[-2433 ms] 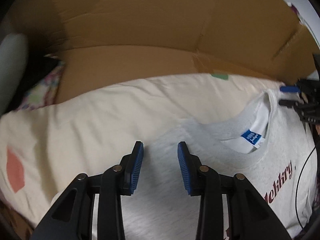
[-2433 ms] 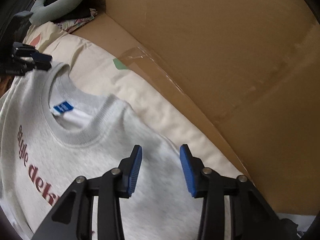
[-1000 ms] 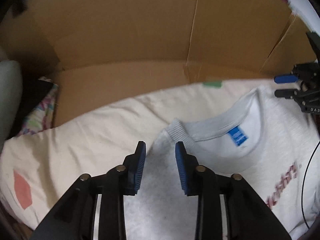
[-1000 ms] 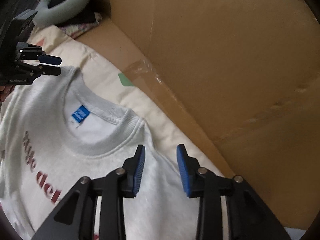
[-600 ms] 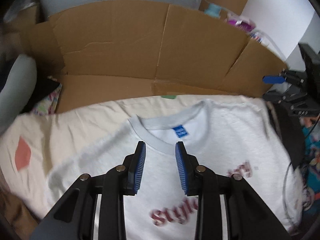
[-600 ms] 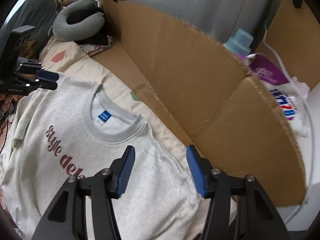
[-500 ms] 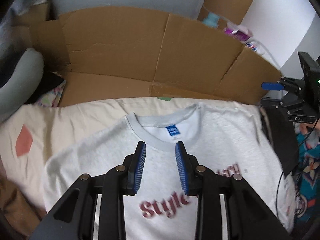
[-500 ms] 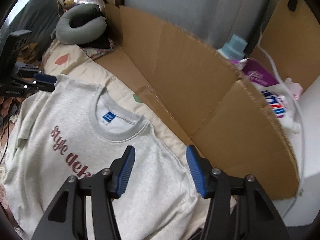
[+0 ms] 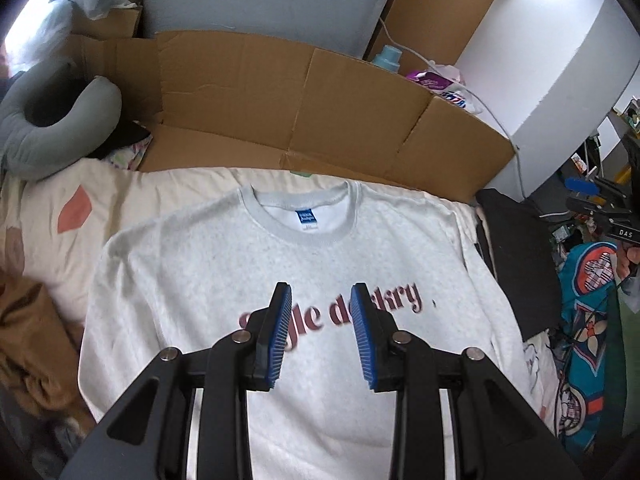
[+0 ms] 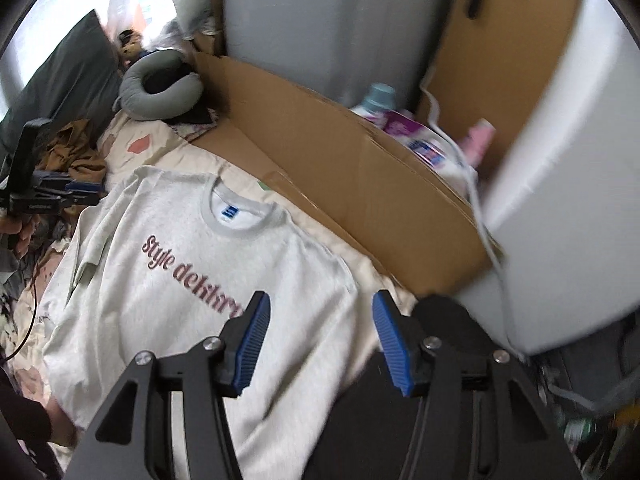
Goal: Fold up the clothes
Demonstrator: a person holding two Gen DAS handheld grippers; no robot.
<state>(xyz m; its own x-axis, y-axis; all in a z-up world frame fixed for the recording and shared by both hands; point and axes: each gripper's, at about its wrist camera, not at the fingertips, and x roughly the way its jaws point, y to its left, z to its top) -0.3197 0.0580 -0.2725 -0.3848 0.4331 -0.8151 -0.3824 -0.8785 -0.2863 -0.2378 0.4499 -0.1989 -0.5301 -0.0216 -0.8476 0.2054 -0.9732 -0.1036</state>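
A light grey sweatshirt (image 9: pixel 288 264) with dark red lettering and a blue neck label lies flat, front up, on a cream bedsheet (image 9: pixel 52 232). In the right wrist view the same sweatshirt (image 10: pixel 192 280) spreads to the left, collar toward the cardboard. My left gripper (image 9: pixel 320 336) hovers open above the chest lettering, holding nothing. My right gripper (image 10: pixel 318 344) is open and empty above the shirt's right shoulder edge and a black cloth (image 10: pixel 380 420). The right gripper (image 9: pixel 592 196) shows at the far right of the left view; the left gripper (image 10: pixel 86 194) shows at the left of the right view.
An opened cardboard box (image 9: pixel 320 108) stands behind the collar. A grey neck pillow (image 9: pixel 52 120) lies at the back left, brown cloth (image 9: pixel 32 344) at the left. Black cloth (image 9: pixel 516 256) and teal patterned fabric (image 9: pixel 592 320) lie right. Bottles (image 10: pixel 400 128) and a white appliance (image 10: pixel 568 168) sit behind the box.
Both grippers have let go of the shoulders and pulled up and back from the shirt. The right gripper's jaws have widened. The whole sweatshirt now lies in view.
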